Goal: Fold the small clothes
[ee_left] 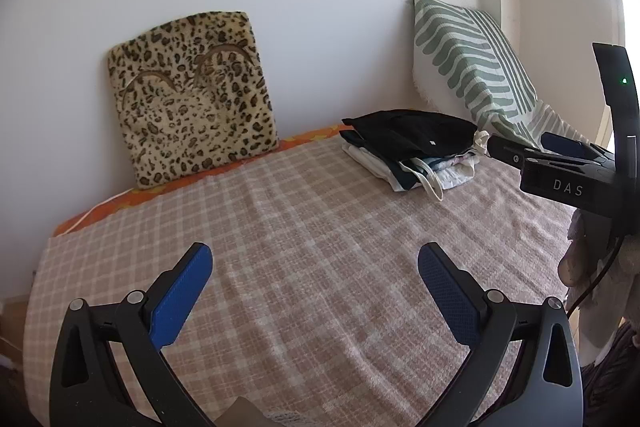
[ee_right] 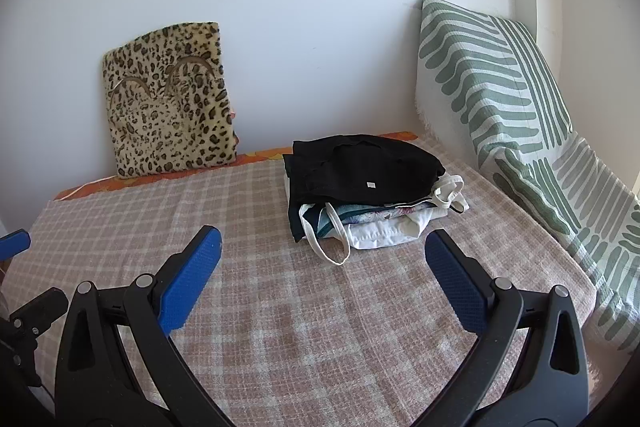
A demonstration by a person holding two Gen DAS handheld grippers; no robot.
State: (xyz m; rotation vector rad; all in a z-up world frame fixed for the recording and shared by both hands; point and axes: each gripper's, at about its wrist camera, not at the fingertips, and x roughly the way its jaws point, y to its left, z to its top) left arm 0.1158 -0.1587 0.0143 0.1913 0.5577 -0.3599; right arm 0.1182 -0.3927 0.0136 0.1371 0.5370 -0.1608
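A stack of folded small clothes [ee_left: 416,155] [ee_right: 368,191] sits at the back of the checked blanket [ee_left: 320,247] [ee_right: 312,307], a black garment on top and white and patterned pieces below, with white straps hanging out toward the front. My left gripper [ee_left: 316,263] hovers open over bare blanket, well short and left of the stack, nothing between its blue pads. My right gripper [ee_right: 324,251] is open too, just in front of the stack, holding nothing. In the left wrist view the right gripper [ee_left: 560,163] shows at the right edge, beside the stack.
A leopard-print cushion [ee_left: 192,95] [ee_right: 168,103] leans on the white wall at the back left. A green-and-white striped pillow [ee_left: 468,59] [ee_right: 500,83] leans at the back right. An orange sheet edge [ee_left: 108,203] shows along the wall. A person's hand [ee_left: 580,251] holds the right gripper.
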